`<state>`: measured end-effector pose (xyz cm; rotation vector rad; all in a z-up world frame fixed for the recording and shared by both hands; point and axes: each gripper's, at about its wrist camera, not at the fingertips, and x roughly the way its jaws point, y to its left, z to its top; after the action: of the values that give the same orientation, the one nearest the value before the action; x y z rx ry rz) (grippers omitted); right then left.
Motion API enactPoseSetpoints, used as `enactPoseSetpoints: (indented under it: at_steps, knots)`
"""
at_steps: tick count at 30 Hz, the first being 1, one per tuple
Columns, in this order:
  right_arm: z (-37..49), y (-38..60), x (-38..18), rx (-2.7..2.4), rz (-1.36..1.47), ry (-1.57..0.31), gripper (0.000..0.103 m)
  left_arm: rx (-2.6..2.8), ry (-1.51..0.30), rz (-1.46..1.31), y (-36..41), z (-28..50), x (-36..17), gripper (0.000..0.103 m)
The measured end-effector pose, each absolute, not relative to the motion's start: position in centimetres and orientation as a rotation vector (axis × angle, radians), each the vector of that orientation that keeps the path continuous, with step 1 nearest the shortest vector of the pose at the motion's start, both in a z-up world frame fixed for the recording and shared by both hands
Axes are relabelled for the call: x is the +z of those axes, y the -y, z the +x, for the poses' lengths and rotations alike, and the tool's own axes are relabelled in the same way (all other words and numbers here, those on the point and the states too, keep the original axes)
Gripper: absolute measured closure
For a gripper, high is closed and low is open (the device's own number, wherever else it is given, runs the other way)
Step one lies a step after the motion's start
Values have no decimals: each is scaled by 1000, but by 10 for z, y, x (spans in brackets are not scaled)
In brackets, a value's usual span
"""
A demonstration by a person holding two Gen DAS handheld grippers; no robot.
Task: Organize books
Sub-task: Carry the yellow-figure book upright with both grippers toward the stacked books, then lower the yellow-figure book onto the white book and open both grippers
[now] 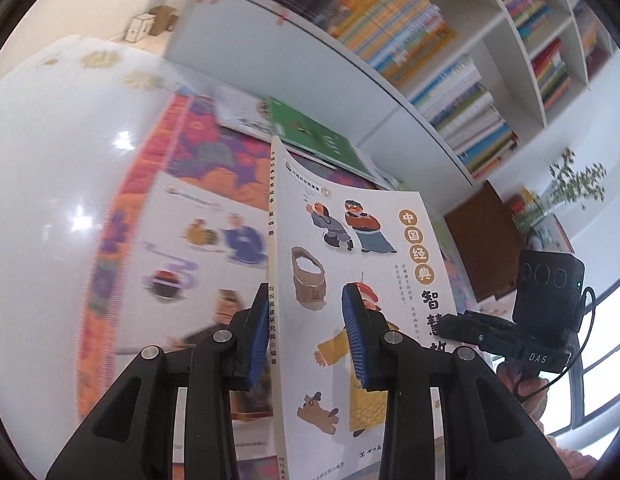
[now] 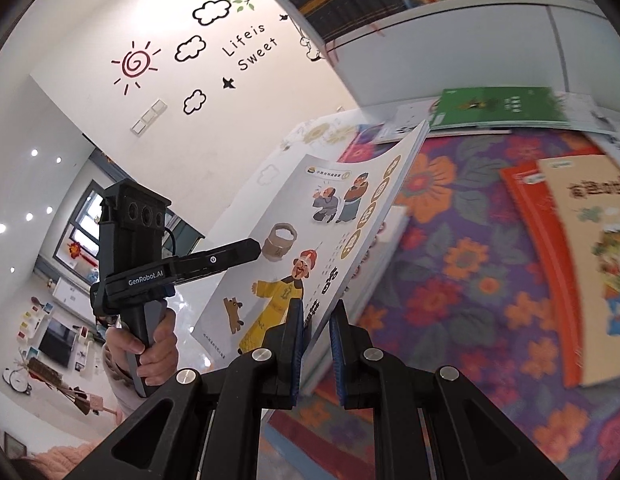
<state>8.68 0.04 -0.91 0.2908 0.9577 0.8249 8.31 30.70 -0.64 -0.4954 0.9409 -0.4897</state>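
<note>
A white picture book [image 1: 338, 264] shows cartoon figures: one in a yellow robe with a red hat, two in grey, orange and blue, a tan basket, a brown dog, and gold discs bearing characters. The tongs [image 1: 306, 340] are black with blue ribbed pads [image 1: 355, 332]. Beneath lies a purple cloth [image 2: 470, 264] patterned with orange and red flowers. At two o'clock in the right wrist view sits a red-edged beige book [image 2: 582, 264]; at one o'clock, a green book [image 2: 502, 108]. The cream wall [image 2: 214, 120] carries a red spiral sun, black cloud outlines and green leaves.
</note>
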Motion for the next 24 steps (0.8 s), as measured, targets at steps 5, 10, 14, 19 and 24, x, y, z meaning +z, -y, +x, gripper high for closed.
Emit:
enactPoseSetpoints:
  at_steps: [5, 10, 14, 19, 24]
  knots:
    - [102, -34, -28, 845, 312, -986, 91, -439, -963, -515, -335, 90, -23, 72]
    - [112, -54, -47, 852, 332, -1018, 91, -407, -999, -519, -350, 99, -39, 72]
    - [118, -60, -58, 843, 357, -1044, 91, -401, -1020, -520, -354, 103, -48, 71]
    - [122, -61, -66, 816, 364, -1069, 91, -403, -1032, -501, -352, 105, -53, 71]
    - [120, -65, -72, 791, 345, -1101, 91, -385, -1020, -483, -354, 103, -51, 70]
